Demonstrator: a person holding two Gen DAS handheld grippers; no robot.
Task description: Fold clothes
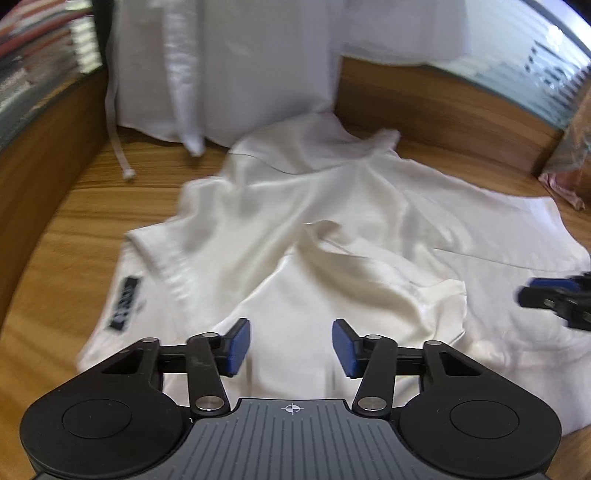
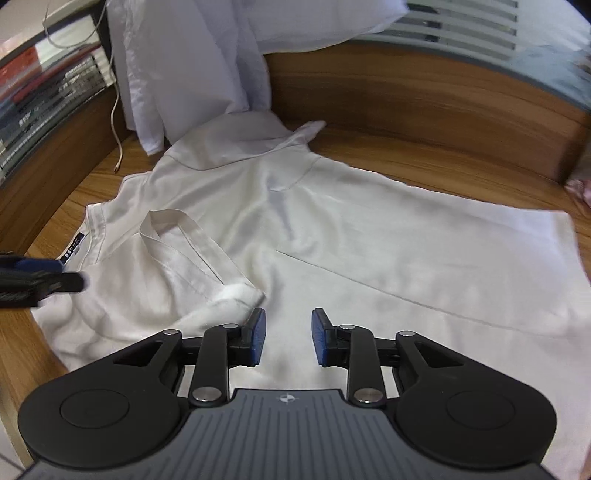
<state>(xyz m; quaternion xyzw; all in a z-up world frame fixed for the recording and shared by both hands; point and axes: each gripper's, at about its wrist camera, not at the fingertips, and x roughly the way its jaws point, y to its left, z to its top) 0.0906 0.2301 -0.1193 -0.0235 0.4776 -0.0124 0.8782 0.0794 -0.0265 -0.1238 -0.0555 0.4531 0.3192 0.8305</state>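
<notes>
Both claws, left claw point(image 1: 291, 345) and right claw point(image 2: 288, 338), hover open and empty over the creamy satin blouse point(image 2: 332, 236); better to pinch one hem edge cleanly before folding.

Looks like a home office/study. I'm at a wood-grain desk point(image 2: 424, 173) w/ raised wooden back edge. Rows of books point(image 2: 44, 85) stacked along left side, slatted blinds point(image 2: 461, 26) behind, prob a window. White charging cable point(image 2: 117, 122) dangling onto desk. White garments point(image 2: 177, 66) hung at back.
</notes>
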